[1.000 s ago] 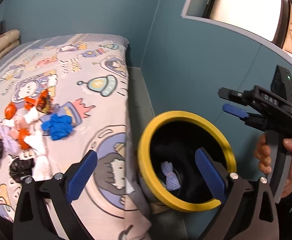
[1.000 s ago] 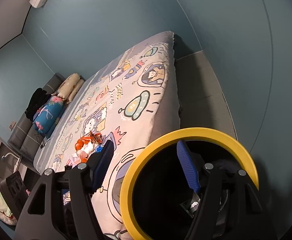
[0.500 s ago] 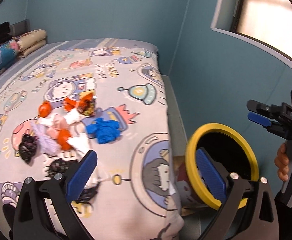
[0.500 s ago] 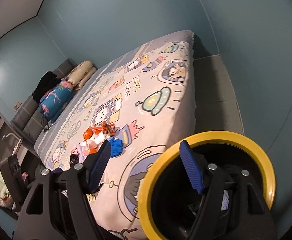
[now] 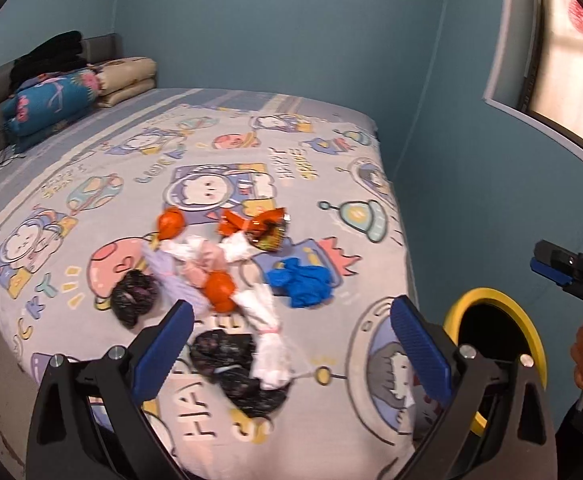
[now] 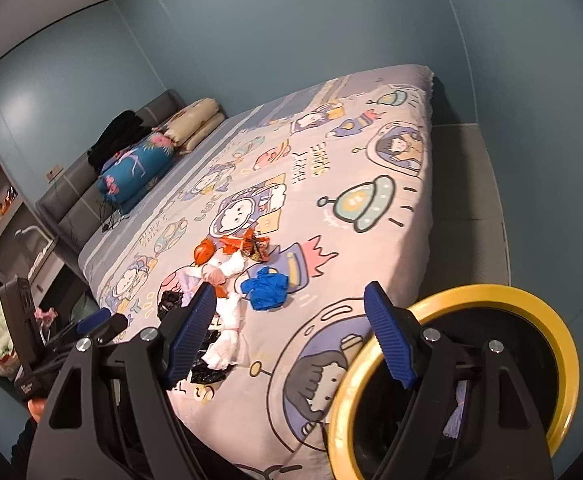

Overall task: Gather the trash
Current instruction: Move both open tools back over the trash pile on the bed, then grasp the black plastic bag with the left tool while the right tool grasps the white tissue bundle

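- Crumpled plastic and paper, orange, white, black and blue, make the trash pile (image 5: 227, 280) lying mid-bed on the cartoon bedsheet (image 5: 91, 184).
- The yellow-rimmed bin (image 6: 491, 344) stands on the floor beside the bed's near corner.
- The left gripper (image 5: 291, 344), jaws wide and empty, sits directly before the pile, so it looks the nearer.
- The right gripper (image 6: 291, 332), jaws just opening with nothing between them, sits over the bin side, the pile ahead and leftward.
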A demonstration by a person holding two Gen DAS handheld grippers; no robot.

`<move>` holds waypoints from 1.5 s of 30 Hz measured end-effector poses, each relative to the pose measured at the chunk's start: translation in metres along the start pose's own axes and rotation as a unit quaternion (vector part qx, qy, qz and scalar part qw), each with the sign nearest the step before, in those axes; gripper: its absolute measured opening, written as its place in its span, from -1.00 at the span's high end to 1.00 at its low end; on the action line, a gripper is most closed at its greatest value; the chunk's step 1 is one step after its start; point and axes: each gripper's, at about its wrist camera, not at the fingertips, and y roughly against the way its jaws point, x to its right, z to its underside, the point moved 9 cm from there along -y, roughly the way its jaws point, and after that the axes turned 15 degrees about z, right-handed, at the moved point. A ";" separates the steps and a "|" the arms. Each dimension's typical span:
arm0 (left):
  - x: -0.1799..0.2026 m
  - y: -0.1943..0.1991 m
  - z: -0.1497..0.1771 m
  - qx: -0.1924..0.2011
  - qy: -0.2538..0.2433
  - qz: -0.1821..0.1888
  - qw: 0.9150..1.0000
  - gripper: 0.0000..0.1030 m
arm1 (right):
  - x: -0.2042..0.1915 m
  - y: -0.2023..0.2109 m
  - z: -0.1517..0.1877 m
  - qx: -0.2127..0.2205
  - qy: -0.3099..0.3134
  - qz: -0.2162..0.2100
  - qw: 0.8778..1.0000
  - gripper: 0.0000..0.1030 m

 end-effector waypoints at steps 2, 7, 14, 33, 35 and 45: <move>-0.010 0.004 -0.001 0.004 0.007 -0.008 1.000 -0.84 | -0.009 -0.003 0.001 -0.004 0.007 -0.004 1.000 -0.40; -0.037 0.011 -0.003 0.012 0.027 -0.027 0.999 -0.84 | -0.031 -0.011 0.005 -0.014 0.028 -0.012 0.999 -0.40; -0.073 0.017 -0.001 0.017 0.052 -0.052 0.997 -0.84 | -0.059 -0.027 0.010 -0.030 0.055 -0.015 0.998 -0.40; -0.160 0.001 0.023 -0.006 0.111 -0.100 0.989 -0.84 | -0.120 -0.088 0.030 -0.090 0.103 -0.021 0.990 -0.40; -0.171 -0.004 0.027 -0.014 0.118 -0.103 0.988 -0.84 | -0.126 -0.096 0.033 -0.097 0.107 -0.022 0.989 -0.40; -0.214 -0.022 0.042 -0.038 0.146 -0.119 0.981 -0.84 | -0.160 -0.139 0.049 -0.136 0.130 -0.023 0.982 -0.40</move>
